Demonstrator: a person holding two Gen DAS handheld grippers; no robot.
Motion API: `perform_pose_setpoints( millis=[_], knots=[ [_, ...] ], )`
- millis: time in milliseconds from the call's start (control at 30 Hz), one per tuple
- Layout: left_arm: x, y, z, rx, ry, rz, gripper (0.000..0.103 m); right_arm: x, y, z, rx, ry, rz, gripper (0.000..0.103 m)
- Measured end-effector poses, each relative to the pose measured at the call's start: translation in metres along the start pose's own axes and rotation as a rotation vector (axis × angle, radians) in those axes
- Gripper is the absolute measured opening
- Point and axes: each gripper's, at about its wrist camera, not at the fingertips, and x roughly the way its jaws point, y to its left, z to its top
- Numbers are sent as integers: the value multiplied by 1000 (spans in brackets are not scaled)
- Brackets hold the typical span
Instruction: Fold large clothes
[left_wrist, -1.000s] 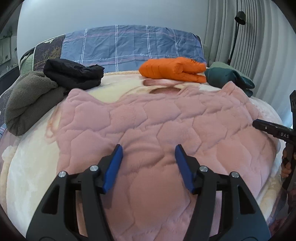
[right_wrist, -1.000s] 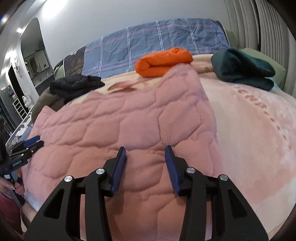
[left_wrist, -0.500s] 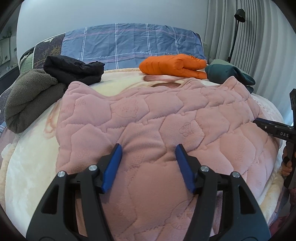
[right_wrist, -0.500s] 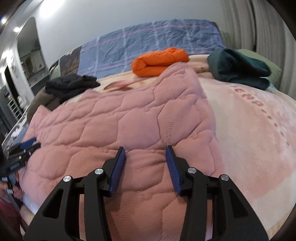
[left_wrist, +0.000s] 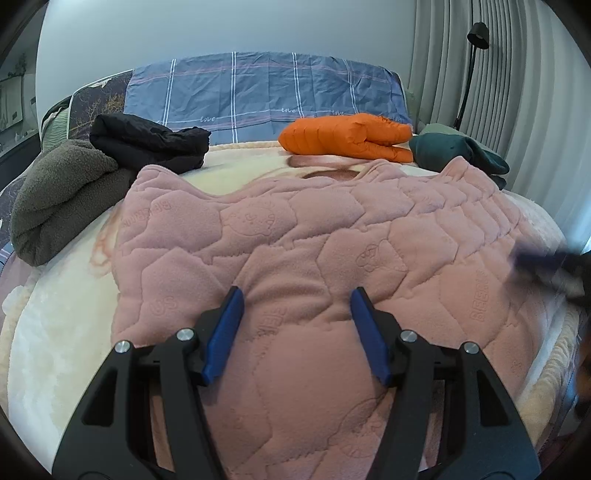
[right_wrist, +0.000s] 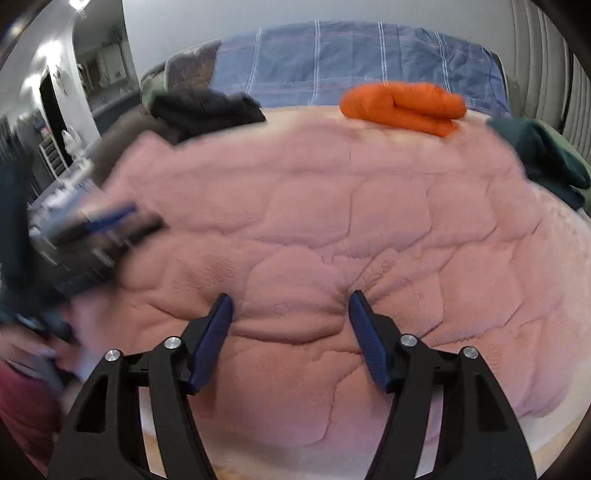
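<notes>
A large pink quilted fleece garment (left_wrist: 314, 229) (right_wrist: 314, 206) lies spread flat on the bed. My left gripper (left_wrist: 295, 295) stands open over its near edge, and the cloth runs under and between the blue fingers without being pinched. My right gripper (right_wrist: 291, 297) is over the same near edge; its jaws are opening, with a puckered ridge of pink cloth lying loose between them. Each gripper shows as a blur in the other's view: the right gripper (left_wrist: 546, 266) at the right edge, the left gripper (right_wrist: 103, 229) at the left.
Folded clothes sit along the far side: an orange puffer (left_wrist: 343, 138), a black garment (left_wrist: 147, 142), a grey-brown fleece (left_wrist: 62, 192) and a dark green garment (left_wrist: 458, 153). Blue plaid bedding (left_wrist: 258, 88) lies behind. A cream blanket (left_wrist: 62, 314) covers the bed. Curtains and a floor lamp (left_wrist: 469, 74) stand right.
The right gripper's jaws have spread wider and it has swept left along the garment's near edge, closer to the left gripper. The pink garment slid nearer. The left gripper has kept still.
</notes>
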Motion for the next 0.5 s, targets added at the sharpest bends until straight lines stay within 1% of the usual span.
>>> perform_pose_setpoints(
  millis=[33,67,133,167,300,367,400,433,467,500],
  knots=[
    [-1,0,-1,-2,-3,-10,63,-2,6,-4,-36,-19,-30,66],
    [-1,1,-2,-2,-6,-15,63,-3,8,-3,-40,-14,-41,66],
    [-2,2,-3,-3,-10,-19,63,-4,3,1,2,8,-21,66],
    [-2,3,-3,-5,-10,-21,63,-4,3,1,4,11,-14,66],
    [-2,3,-3,-1,-14,-24,64,-11,3,6,11,-1,-10,65],
    [-2,4,-3,-2,-18,-27,64,-18,4,15,14,-13,-18,57],
    [-2,4,-3,-6,-19,-30,64,-25,7,27,7,-40,-10,44],
    [-3,4,-3,-10,-19,-33,64,-29,8,33,-2,-62,-5,39],
    [-3,4,-3,-12,-20,-35,64,-33,10,44,-16,-96,-11,38],
    [-4,4,-3,-12,-20,-35,64,-33,10,52,-21,-117,-18,34]
  ],
)
